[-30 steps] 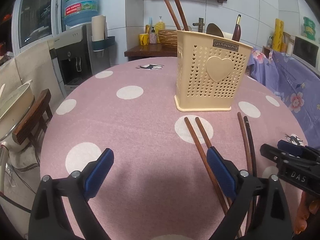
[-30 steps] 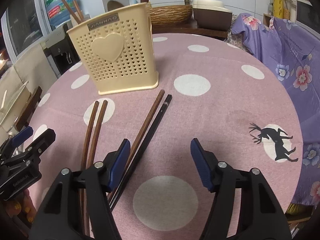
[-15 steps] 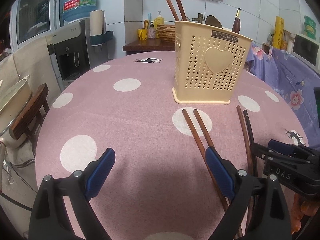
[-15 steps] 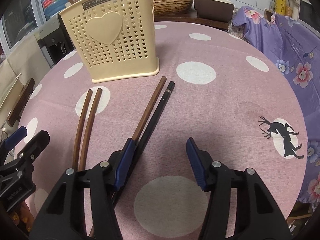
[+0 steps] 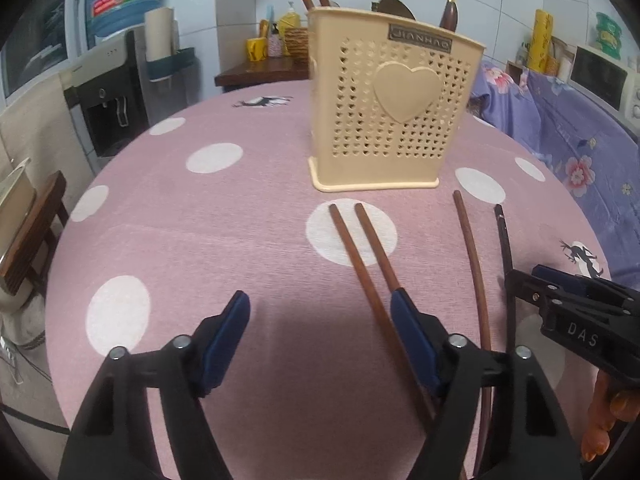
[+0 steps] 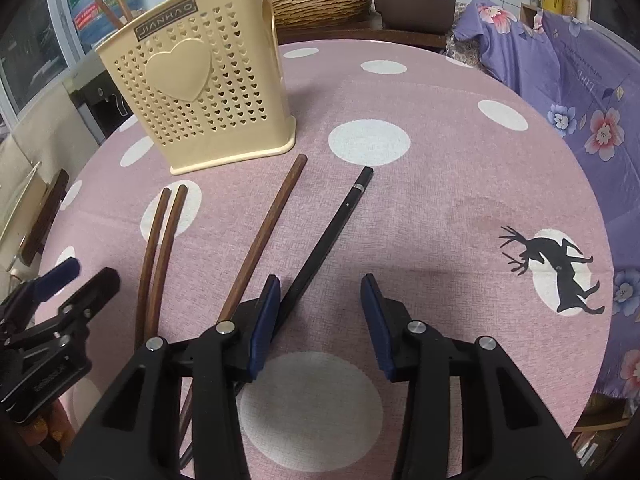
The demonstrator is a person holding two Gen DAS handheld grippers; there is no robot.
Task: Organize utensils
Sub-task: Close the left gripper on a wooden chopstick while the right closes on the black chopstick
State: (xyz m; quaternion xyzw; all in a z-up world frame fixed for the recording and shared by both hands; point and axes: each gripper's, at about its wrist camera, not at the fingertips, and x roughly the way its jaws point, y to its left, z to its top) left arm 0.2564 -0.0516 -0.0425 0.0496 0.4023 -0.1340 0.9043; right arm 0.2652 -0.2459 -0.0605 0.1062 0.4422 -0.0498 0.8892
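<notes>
Beside the brown chopstick (image 6: pixel 262 236), black chopstick (image 6: pixel 326 236) now splayed (previously touching).

Near ends of 4 chopsticks (image 6: pixel 256 244) behind gripper fingers (image 6: pixel 262 324)

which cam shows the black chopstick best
The right wrist view: the black chopstick lies there nearly whole, silver band visible. The left wrist view shows only a thin curved sliver, its lower part hidden behind the other tongs.
</notes>
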